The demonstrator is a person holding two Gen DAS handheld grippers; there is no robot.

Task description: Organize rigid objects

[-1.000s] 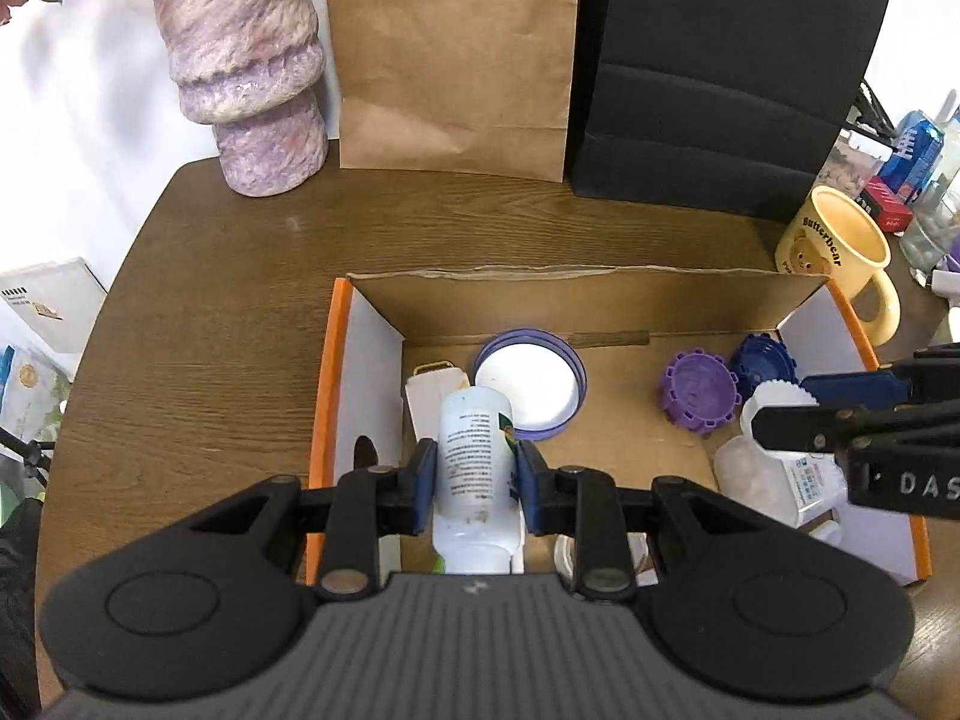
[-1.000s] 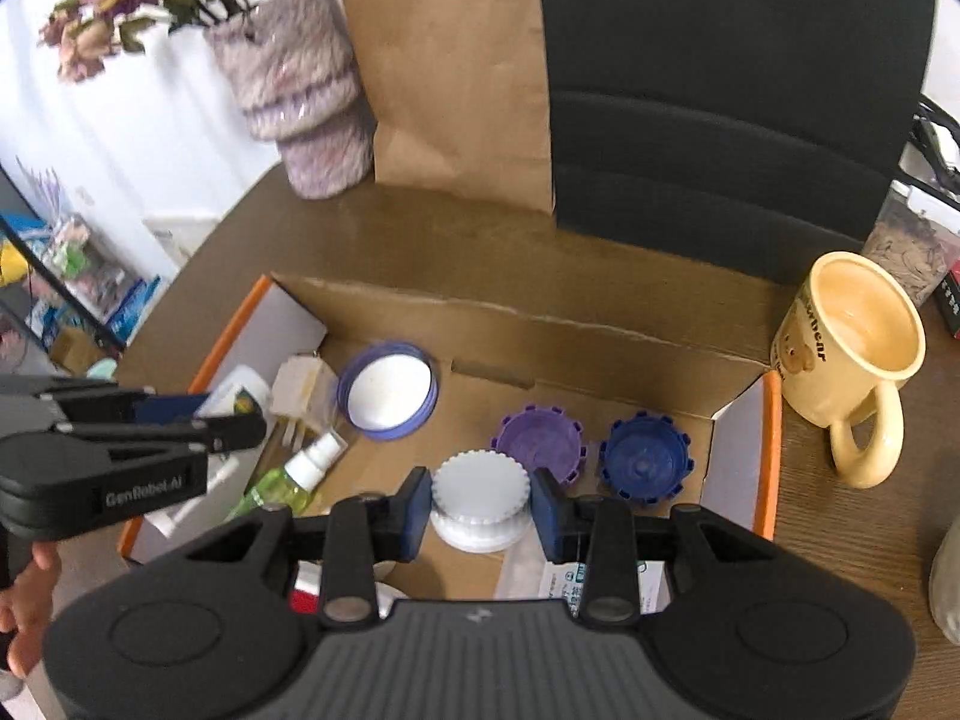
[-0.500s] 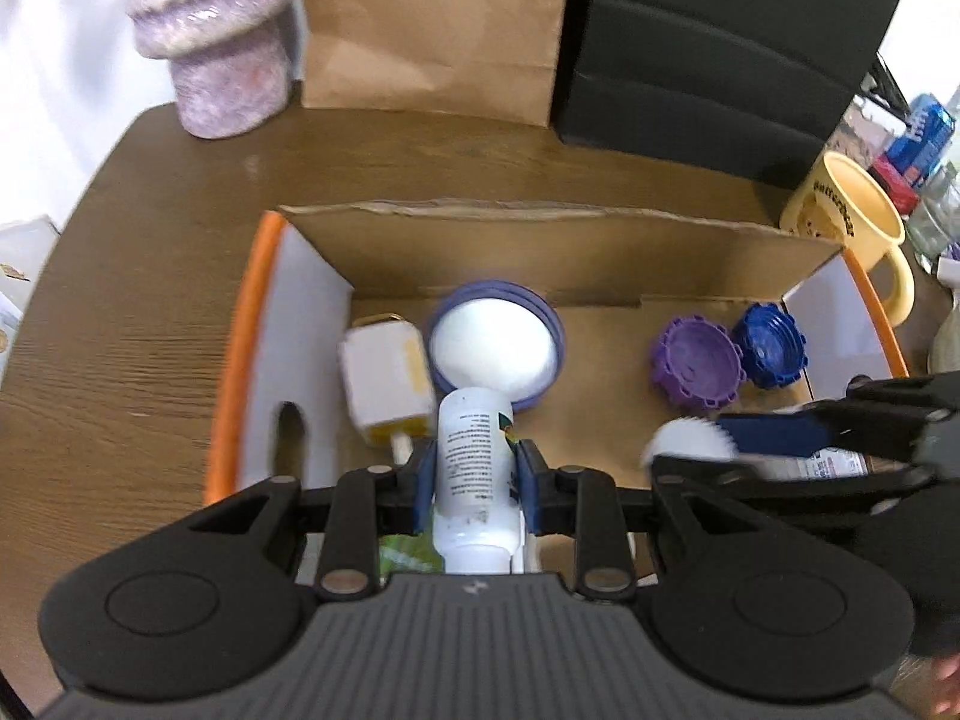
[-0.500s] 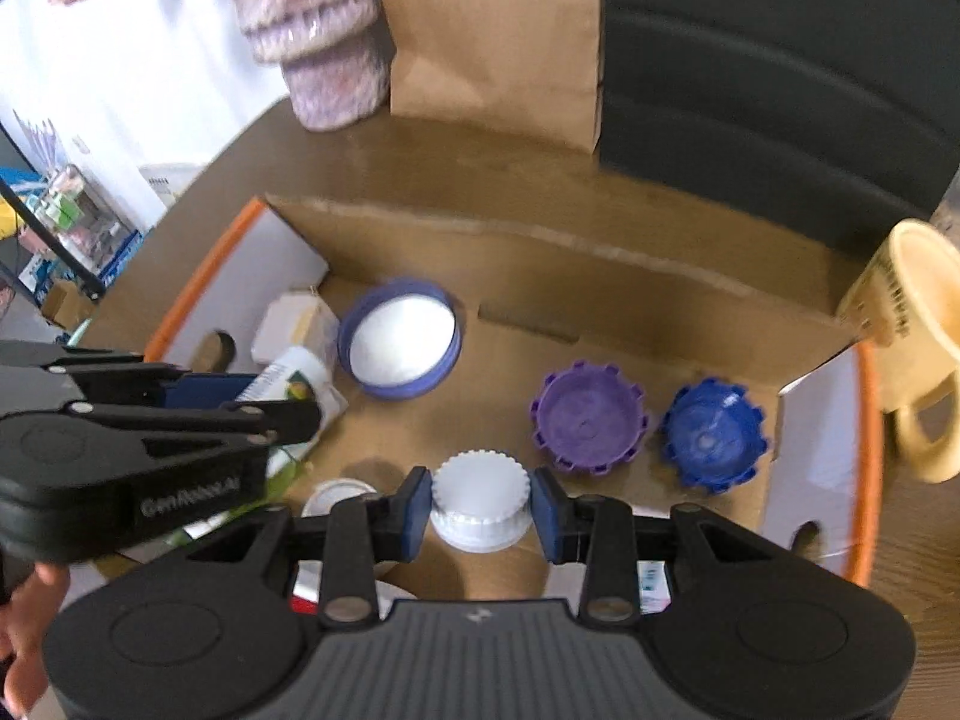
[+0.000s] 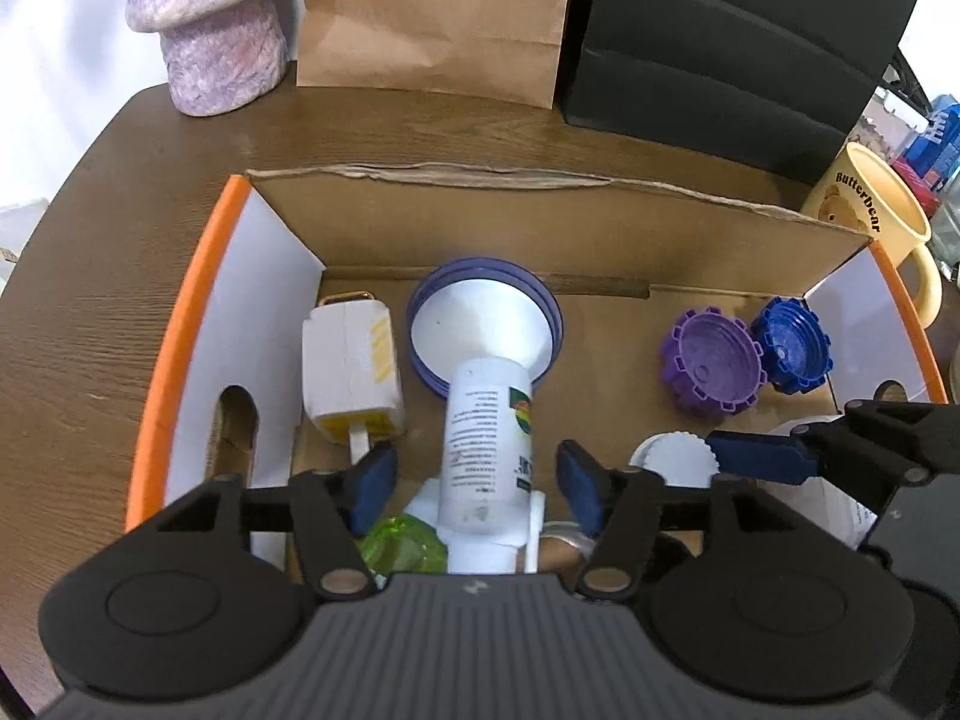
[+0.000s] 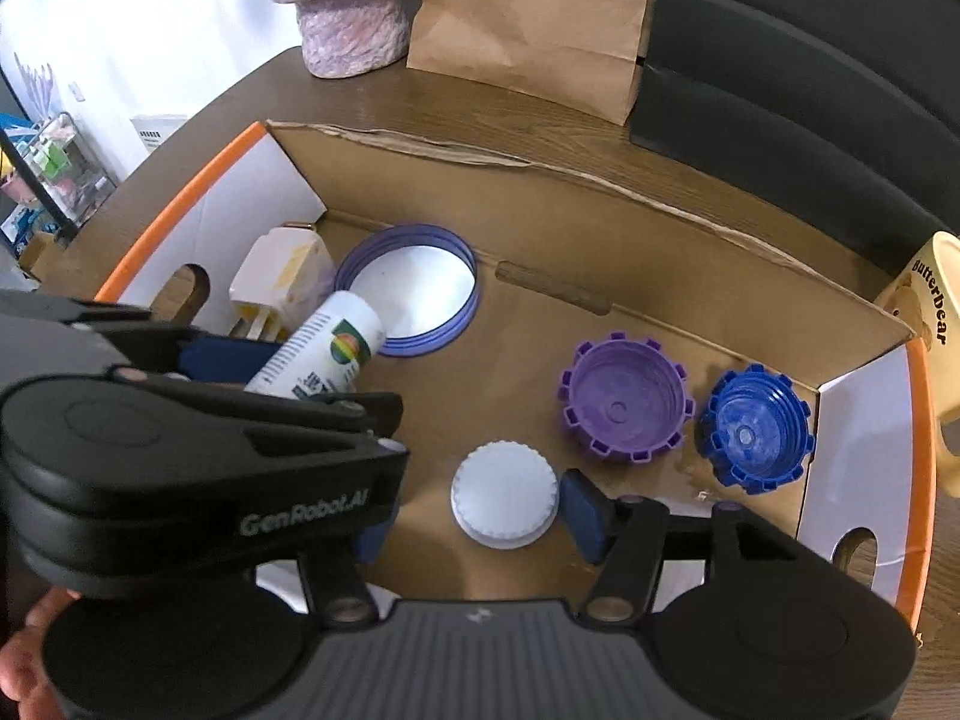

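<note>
1. Left wrist view: the left gripper (image 5: 477, 474) is wide open. Its 2 pads sit on each side of the white bottle (image 5: 487, 432) and do not touch it.
2. The bottle lies in the cardboard box (image 5: 540, 186), its far end on the big round lid (image 5: 485, 324) near the back wall.
3. The right gripper (image 6: 474, 516) is open too. The white cap (image 6: 504, 495) lies loose between its pads, near the box's front edge.
4. The purple cap (image 6: 624, 399) and blue cap (image 6: 753, 435) sit side by side near the box's right wall.

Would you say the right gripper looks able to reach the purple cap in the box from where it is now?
Probably yes: the right gripper is open over the box floor, and the purple cap lies just ahead to its right, nothing covering it. The white cap sits between its jaws.
</note>
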